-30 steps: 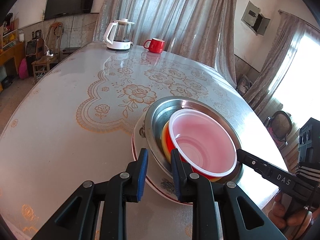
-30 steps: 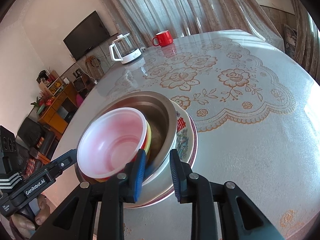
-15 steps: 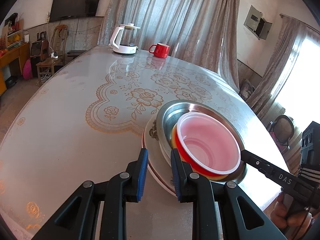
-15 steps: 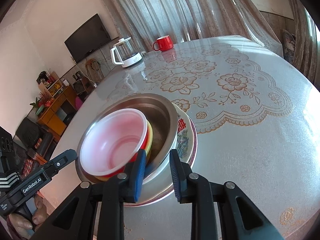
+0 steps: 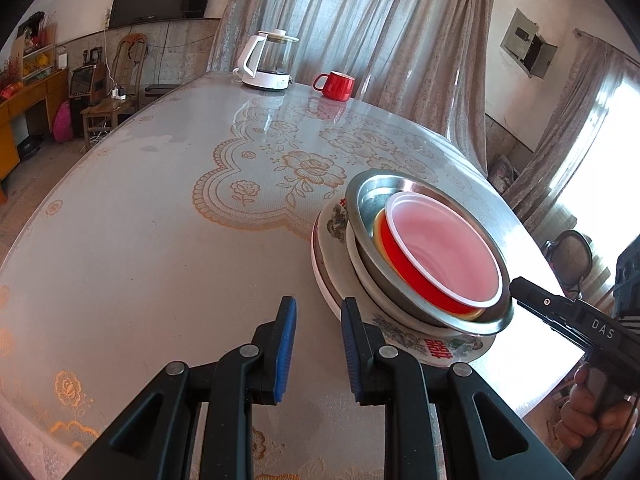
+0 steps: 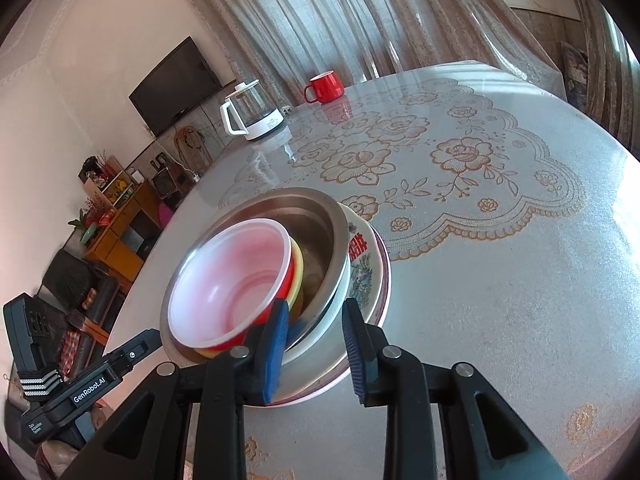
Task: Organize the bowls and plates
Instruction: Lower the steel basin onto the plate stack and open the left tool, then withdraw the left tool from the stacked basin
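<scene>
I read "DAS" in white on the black right gripper [image 5: 576,316], and "GenRobot.AI" on the black left gripper [image 6: 92,384].

What I can't make out from here

The yellow bowl [image 5: 379,227] shows only a rim sliver under the red bowl [image 5: 442,254]. My right gripper's [image 6: 313,345] blue pads [image 6: 276,346] cover the plates' [image 6: 370,276] near edge, so contact there stays unclear.

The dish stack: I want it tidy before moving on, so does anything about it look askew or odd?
Yes. The red bowl and the yellow bowl under it sit off-centre in the steel bowl, pushed toward one rim. The steel bowl also looks shifted on the floral plates below. Nothing looks spilled or broken.
</scene>
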`<state>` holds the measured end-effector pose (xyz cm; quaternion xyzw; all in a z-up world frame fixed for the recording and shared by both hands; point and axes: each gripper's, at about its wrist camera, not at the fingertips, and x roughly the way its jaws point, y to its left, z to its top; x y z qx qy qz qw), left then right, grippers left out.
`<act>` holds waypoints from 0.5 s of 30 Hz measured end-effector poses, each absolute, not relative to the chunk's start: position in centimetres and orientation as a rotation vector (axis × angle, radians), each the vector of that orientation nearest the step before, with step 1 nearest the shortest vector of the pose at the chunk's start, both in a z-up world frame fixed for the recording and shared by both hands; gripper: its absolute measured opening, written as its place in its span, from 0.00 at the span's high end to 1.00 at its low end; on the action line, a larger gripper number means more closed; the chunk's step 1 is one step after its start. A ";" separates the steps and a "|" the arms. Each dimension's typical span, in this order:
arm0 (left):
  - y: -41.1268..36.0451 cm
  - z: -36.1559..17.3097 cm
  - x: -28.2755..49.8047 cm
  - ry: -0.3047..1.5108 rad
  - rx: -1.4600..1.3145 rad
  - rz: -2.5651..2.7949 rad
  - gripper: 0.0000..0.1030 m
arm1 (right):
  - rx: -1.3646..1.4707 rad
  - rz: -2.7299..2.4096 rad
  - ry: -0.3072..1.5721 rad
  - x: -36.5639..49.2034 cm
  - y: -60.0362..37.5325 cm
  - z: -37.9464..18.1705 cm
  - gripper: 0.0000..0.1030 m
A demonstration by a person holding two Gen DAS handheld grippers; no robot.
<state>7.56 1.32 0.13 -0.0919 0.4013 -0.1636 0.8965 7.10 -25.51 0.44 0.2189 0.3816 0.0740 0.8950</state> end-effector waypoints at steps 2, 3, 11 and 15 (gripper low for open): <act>1.2 -0.2 7.1 0.832 -0.179 -0.352 0.78 | 0.450 0.179 0.789 6.4 -25.5 0.5 0.73; 1.1 -0.4 6.9 0.837 -0.176 -0.356 0.78 | 0.436 0.188 0.785 6.0 -25.5 0.5 0.73; 0.1 -0.8 7.3 0.847 -0.156 -0.362 0.78 | 0.398 0.237 0.866 4.3 -24.9 -1.9 0.73; -0.9 -0.5 7.6 0.833 -0.136 -0.378 0.78 | 0.384 0.257 0.874 4.6 -24.1 -2.2 0.73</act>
